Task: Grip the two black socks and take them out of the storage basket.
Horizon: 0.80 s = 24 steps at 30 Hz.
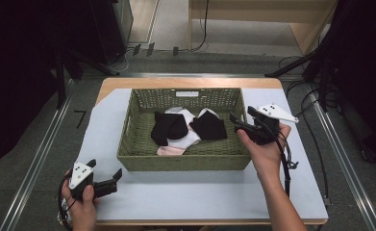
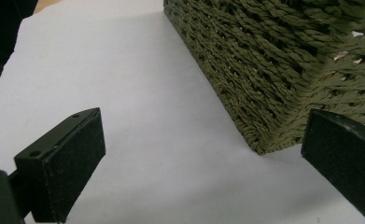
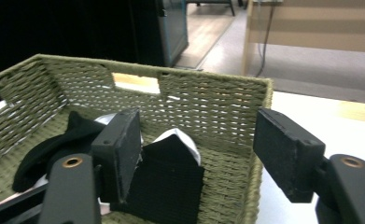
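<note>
At the lower left of the high view, the left gripper (image 1: 109, 177) rested low over the sheet (image 1: 185, 192), jaws spread with nothing between them; in its own view the basket's near corner (image 2: 273, 135) stood just past the right jaw. At the right of centre, the right gripper (image 1: 237, 124) hung at the basket's (image 1: 183, 161) right rim, pointing in toward the socks, jaws apart and empty.

The socks lay in the middle of the basket: a black one (image 1: 169, 127) on the left, another black one (image 1: 208, 126) to its right, and white ones (image 1: 188, 139) under and between them, with a pinkish edge (image 1: 169, 150) nearest the front wall.

As I judged it, the step was reaching in for the right-hand black sock (image 3: 168, 182). It would go best with the jaws lowered clear of the rim, then closed on one raised fold only, so the white sock beneath was not dragged along.

How many socks there were I could not tell; the black ones covered much of the white. The lower left jaw in the right gripper view blocked part of the pile, and the basket floor near the front wall was hidden.
</note>
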Each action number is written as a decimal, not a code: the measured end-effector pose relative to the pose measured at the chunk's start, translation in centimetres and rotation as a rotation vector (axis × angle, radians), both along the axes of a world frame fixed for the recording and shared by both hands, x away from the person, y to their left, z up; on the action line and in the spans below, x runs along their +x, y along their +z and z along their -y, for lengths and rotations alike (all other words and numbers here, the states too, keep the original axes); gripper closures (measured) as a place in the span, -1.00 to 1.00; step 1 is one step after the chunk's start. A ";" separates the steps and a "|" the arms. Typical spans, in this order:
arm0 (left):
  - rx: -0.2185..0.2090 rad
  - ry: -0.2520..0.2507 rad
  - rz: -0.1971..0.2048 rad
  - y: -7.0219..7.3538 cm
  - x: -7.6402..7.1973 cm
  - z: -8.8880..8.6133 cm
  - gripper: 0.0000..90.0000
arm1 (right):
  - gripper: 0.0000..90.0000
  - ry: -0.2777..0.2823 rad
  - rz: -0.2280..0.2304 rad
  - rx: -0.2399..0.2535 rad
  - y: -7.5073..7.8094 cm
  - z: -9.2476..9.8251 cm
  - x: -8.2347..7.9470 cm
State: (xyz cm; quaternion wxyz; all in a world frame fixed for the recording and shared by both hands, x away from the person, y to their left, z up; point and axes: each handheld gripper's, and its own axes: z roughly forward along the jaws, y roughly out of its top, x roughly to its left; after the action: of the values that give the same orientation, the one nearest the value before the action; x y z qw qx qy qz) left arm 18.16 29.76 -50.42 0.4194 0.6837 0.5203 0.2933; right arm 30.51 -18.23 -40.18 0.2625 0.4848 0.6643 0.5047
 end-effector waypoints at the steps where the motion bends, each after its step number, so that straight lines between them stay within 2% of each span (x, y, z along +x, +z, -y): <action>1: -0.001 0.000 0.000 0.0 0.0 0.0 -0.99 | -0.25 0.003 0.002 0.005 0.1 -0.1 0.2; 9: -0.002 -0.001 -0.001 0.0 0.0 0.0 -0.99 | -0.22 0.032 -0.017 -0.025 0.4 -3.1 1.7; 10: -0.001 -0.001 -0.001 0.0 0.0 0.0 -0.99 | -0.19 0.040 -0.020 -0.031 0.3 -3.5 2.0; 11: -0.001 -0.002 -0.001 0.0 0.0 0.0 -0.99 | -0.13 0.073 -0.023 -0.030 0.1 -4.3 2.6; 12: -0.001 -0.002 -0.001 0.0 0.0 0.0 -0.99 | -0.13 0.073 -0.023 -0.030 0.1 -4.3 2.6; 13: -0.001 -0.002 -0.002 0.0 0.0 0.0 -0.99 | -0.13 0.110 -0.007 -0.012 -0.6 -5.1 3.3; 14: -0.001 -0.002 -0.002 0.0 0.0 0.0 -0.99 | -0.13 0.110 -0.007 -0.012 -0.6 -5.1 3.3; 16: -0.002 -0.002 -0.003 0.0 0.0 0.0 -0.99 | -0.12 0.135 0.001 0.005 -1.6 -5.8 3.9; 18: -0.001 -0.001 -0.004 0.0 0.1 0.0 -0.99 | -0.03 0.166 -0.039 0.012 -2.3 -6.2 4.4; 19: -0.001 -0.001 -0.005 0.0 0.1 0.0 -0.99 | 0.01 0.200 -0.093 -0.033 -2.8 -6.3 4.8; 21: 0.002 -0.002 -0.008 0.0 0.1 0.0 -0.99 | -0.01 0.211 -0.107 -0.052 -3.0 -6.3 5.0; 22: 0.002 -0.003 -0.008 0.0 0.1 0.0 -0.99 | -0.06 0.194 -0.106 -0.111 -3.4 -6.6 5.3; 23: 0.005 -0.003 -0.010 0.0 0.1 0.0 -0.99 | -0.06 0.194 -0.106 -0.111 -3.4 -6.6 5.3; 24: 0.005 -0.002 -0.010 0.0 0.1 0.0 -0.99 | -0.07 0.199 -0.104 -0.135 -3.7 -6.7 5.4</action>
State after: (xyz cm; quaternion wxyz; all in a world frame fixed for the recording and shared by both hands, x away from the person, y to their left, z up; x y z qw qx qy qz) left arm 18.25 29.72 -50.42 0.4152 0.6867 0.5211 0.2908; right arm 35.89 -11.55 -43.87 0.2085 0.4232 0.7542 0.4566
